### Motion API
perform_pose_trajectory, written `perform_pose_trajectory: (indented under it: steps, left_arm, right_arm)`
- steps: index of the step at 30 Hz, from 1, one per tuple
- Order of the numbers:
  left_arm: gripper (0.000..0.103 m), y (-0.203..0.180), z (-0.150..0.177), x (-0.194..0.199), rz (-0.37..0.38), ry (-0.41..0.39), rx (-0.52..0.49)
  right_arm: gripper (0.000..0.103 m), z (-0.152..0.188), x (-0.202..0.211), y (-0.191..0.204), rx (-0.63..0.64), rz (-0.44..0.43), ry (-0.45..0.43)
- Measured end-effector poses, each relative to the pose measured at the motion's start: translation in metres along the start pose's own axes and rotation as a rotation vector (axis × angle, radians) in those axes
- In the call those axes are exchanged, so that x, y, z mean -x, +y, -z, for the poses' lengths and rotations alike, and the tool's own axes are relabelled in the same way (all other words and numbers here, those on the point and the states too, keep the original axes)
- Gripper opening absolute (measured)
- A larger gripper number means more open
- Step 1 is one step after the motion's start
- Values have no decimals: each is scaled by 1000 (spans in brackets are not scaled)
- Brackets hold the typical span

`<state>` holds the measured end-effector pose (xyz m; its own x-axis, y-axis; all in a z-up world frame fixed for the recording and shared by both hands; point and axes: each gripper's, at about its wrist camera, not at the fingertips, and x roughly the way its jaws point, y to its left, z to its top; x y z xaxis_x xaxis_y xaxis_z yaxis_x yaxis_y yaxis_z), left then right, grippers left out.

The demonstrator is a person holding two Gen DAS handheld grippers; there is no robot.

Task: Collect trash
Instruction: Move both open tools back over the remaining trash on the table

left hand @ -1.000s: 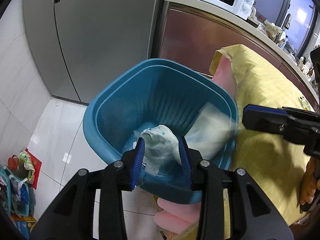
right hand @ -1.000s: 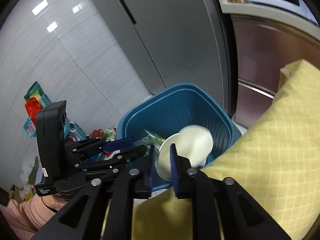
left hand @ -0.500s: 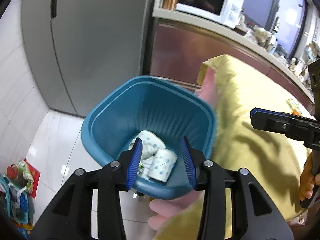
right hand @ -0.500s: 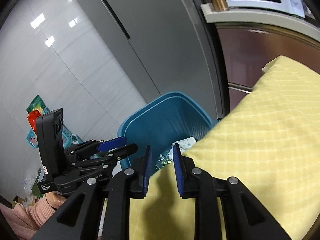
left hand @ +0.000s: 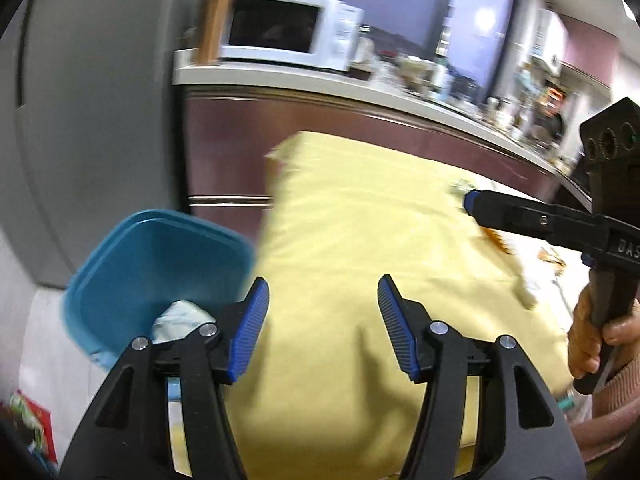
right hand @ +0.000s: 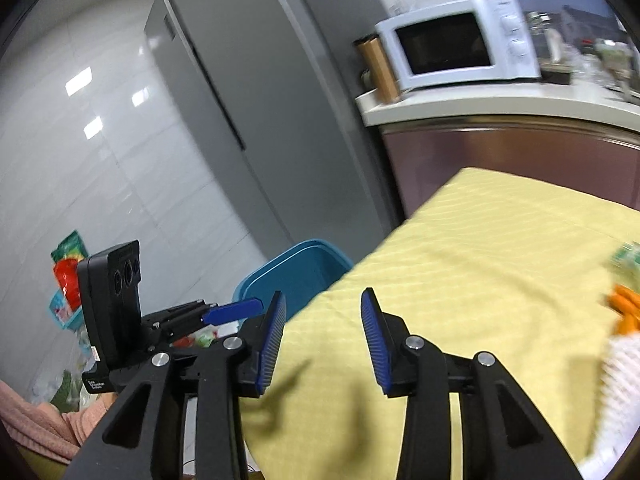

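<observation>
We see the left tongs (left hand: 323, 324) spread wide over the yellow cloth-covered bench (left hand: 360, 240), with nothing between them. The right tongs (right hand: 322, 336) are spread wide and bare too. The round-cornered blue plastic bin (left hand: 160, 264) sits low beside the bench edge, with crumpled white paper trash (left hand: 178, 320) inside. Only the right view shows blurry orange and white scraps (right hand: 624, 320) lying on the bench far to the right.

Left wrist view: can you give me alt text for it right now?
The open, empty left gripper hovers over a yellow tablecloth, with a blue bin holding crumpled paper at lower left. The right gripper reaches in from the right.
</observation>
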<state>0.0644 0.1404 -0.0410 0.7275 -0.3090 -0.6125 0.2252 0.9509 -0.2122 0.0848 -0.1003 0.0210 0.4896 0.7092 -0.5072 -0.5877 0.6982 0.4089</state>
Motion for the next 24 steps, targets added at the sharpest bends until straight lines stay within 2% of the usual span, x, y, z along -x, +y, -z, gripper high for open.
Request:
perform_pose_trajectory:
  steps: [10, 16, 24]
  left_arm:
    - [59, -95, 6, -23, 193, 43, -132]
    - [60, -136, 1, -38, 251, 64, -202]
    - [60, -174, 2, -52, 309, 101, -265]
  right_arm:
    - [39, 40, 79, -57, -137, 191, -95]
    - [39, 63, 110, -93, -234, 281, -131]
    - [41, 82, 125, -128, -327, 334, -149]
